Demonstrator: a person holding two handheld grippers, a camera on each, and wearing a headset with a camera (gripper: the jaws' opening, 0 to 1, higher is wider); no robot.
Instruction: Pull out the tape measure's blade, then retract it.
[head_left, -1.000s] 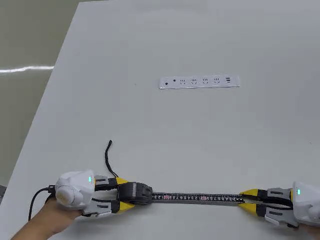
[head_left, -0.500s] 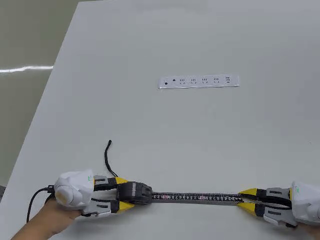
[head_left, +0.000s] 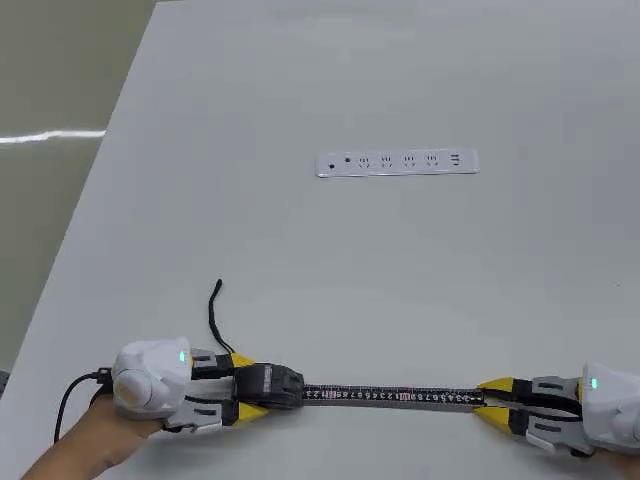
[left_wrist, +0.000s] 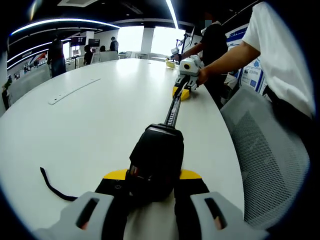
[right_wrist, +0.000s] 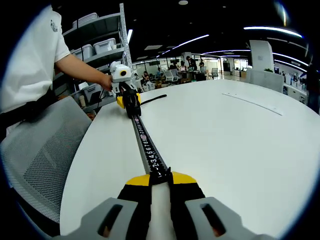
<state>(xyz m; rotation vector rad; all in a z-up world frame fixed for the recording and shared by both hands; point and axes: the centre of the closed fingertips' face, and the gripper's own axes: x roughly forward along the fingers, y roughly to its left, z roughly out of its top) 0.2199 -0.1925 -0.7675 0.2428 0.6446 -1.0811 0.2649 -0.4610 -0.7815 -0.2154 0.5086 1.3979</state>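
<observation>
– While the narrow dark steel blade with white numerals (head_left: 395, 396) lies drawn out along the bottom of the head view, where is the black, rounded plastic tape measure case (head_left: 272, 385) held?

– It is clamped at lower left between the yellow-tipped jaws of the left gripper (head_left: 247, 387), on or just above the white table (head_left: 300, 250); contact cannot be told. The blade's free end is pinched at lower right by the right gripper (head_left: 490, 400), whose jaws are pressed together on it.

– How may the thing be expected to handle?

– The case is judged compact, hard and fairly weighty for its size, so a grip across its flat sides is well chosen. The blade is thin, springy metal. It is stiff along its length, easily kinked if bent sideways, and slick. A pull from the spring is to be assumed, so a loosened pinch would likely let the blade whip back.

– Where should hold be taken for the retraction?

– At the very tip, as is seen in the right gripper view, with the blade kept in line with the mouth of the case. The thin black wrist strap (head_left: 214, 312), trailing upward from the case at lower left, is limp and is best left alone. The white power strip (head_left: 398, 162) at upper centre lies well apart and is not concerned.
</observation>
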